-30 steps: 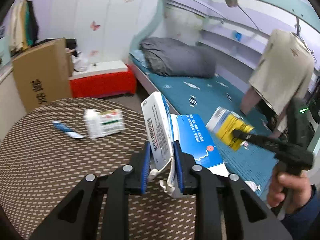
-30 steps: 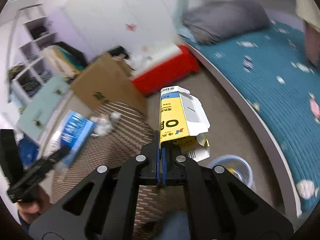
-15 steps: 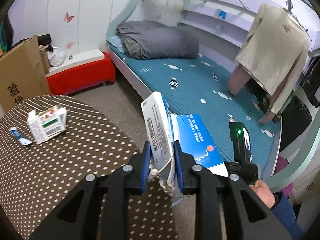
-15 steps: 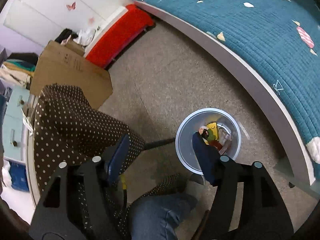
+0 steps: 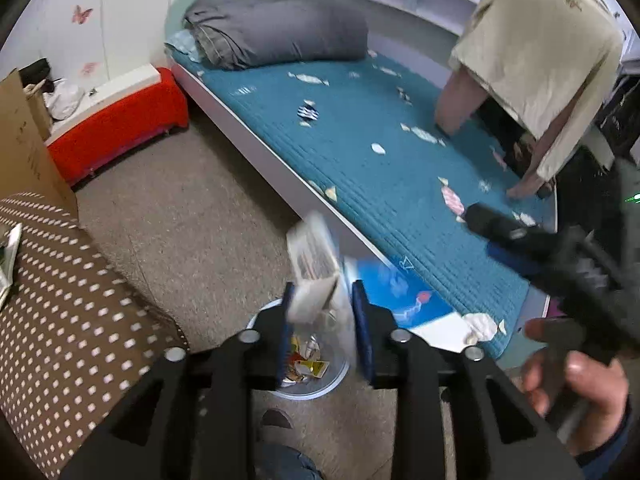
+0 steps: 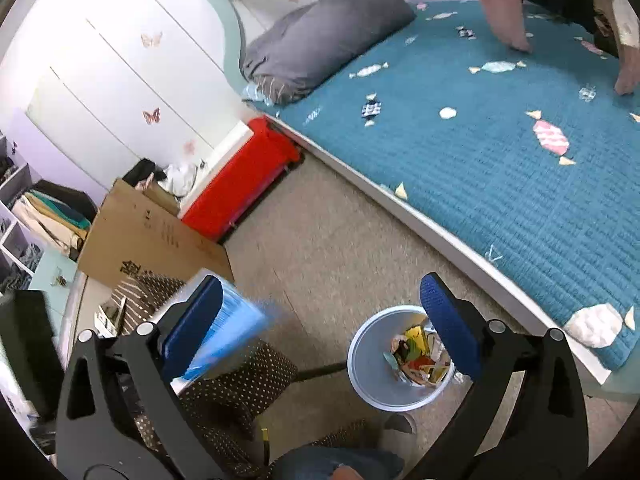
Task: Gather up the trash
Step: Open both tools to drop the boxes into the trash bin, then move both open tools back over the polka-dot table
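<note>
At the lower centre of both views, on the speckled floor, my round pale bin (image 6: 368,364) holds crumpled wrappers and a yellow carton piece. My left gripper (image 5: 322,322) has just been opening around the blurred blue-and-white cardboard box (image 5: 316,264), loose between its blue pads. My right gripper (image 6: 320,328), clamped on a yellow carton a second ago, has just been opening and now gapes empty.

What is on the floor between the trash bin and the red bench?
Nothing: in the right wrist view, only bare beige carpet runs from the trash bin up to the red bench. The left wrist view agrees.
</note>
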{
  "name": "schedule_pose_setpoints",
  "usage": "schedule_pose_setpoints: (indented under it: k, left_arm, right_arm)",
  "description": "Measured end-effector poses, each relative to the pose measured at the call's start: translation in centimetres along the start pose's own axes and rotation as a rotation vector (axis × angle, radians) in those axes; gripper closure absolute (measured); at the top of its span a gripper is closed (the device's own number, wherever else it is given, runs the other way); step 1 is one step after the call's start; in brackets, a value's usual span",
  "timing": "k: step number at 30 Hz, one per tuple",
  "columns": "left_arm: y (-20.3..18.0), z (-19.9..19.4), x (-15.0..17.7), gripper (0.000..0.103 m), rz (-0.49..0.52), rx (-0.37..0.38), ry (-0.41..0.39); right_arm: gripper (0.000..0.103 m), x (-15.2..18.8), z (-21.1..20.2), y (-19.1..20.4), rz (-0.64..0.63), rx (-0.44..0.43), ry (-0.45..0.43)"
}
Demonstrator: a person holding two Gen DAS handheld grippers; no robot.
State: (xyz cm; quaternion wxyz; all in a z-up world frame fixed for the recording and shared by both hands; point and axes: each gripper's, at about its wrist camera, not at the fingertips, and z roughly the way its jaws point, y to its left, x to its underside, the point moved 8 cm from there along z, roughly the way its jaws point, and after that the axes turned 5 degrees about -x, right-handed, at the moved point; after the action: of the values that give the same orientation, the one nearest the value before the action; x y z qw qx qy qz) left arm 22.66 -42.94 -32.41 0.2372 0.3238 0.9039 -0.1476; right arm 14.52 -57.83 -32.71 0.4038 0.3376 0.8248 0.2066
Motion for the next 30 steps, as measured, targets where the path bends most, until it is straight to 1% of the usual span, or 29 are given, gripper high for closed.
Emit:
schedule_pose_setpoints:
  k: [1, 2, 3, 4, 8, 12, 15, 20, 26, 30]
  left_arm:
    - [0.0, 0.2, -0.1, 0.039, 0.001, -0.003, 0.000]
    - [0.1, 0.3, -0.3, 0.018, -0.008, -0.019, -0.013]
    - [0.3, 0.2, -0.4, 0.016, -0.016, -0.038, -0.028]
    - [0.6, 0.1, -0.4, 0.016, -0.023, -0.054, -0.039]
    - [0.9, -0.4, -0.4, 0.016, -0.038, -0.070, -0.033]
    - [1.2, -2.3, -0.3, 0.014, -0.027, -0.109, -0.087]
    - [1.7, -4.3, -0.3, 0.013, -0.027, -0.146, -0.134]
    - [2.7, -7.5, -0.5, 0.012, -0.035, -0.176, -0.195]
    - [5.2, -11.3, -0.1, 0.012, -0.077, -0.197, -0.247]
    - [7.6, -13.9, 0.5, 0.012, -0.120, -0.212, -0.282]
  right_arm:
    - [0.006, -0.1, -0.4, -0.1, -0.005, 0.002, -0.006]
    - [0.006, 0.0, -0.5, -0.1, -0.007, 0.003, -0.008]
    - [0.006, -0.1, -0.6, -0.2, -0.007, 0.005, -0.007]
    - [0.006, 0.0, -0.6, -0.3, -0.007, 0.009, -0.003]
    - [0.006, 0.7, -0.4, -0.7, -0.001, 0.043, 0.013]
    - [0.006, 1.1, -0.5, 0.1, -0.027, 0.081, 0.009]
    - [0.006, 1.2, -0.9, 1.7, -0.062, 0.088, -0.008]
    - [0.006, 1.0, -1.9, 5.2, -0.130, 0.083, -0.029]
    - [0.006, 1.3, -3.2, 10.1, -0.204, 0.058, -0.048]
    - [0.006, 1.8, -3.7, 13.5, -0.253, 0.038, -0.053]
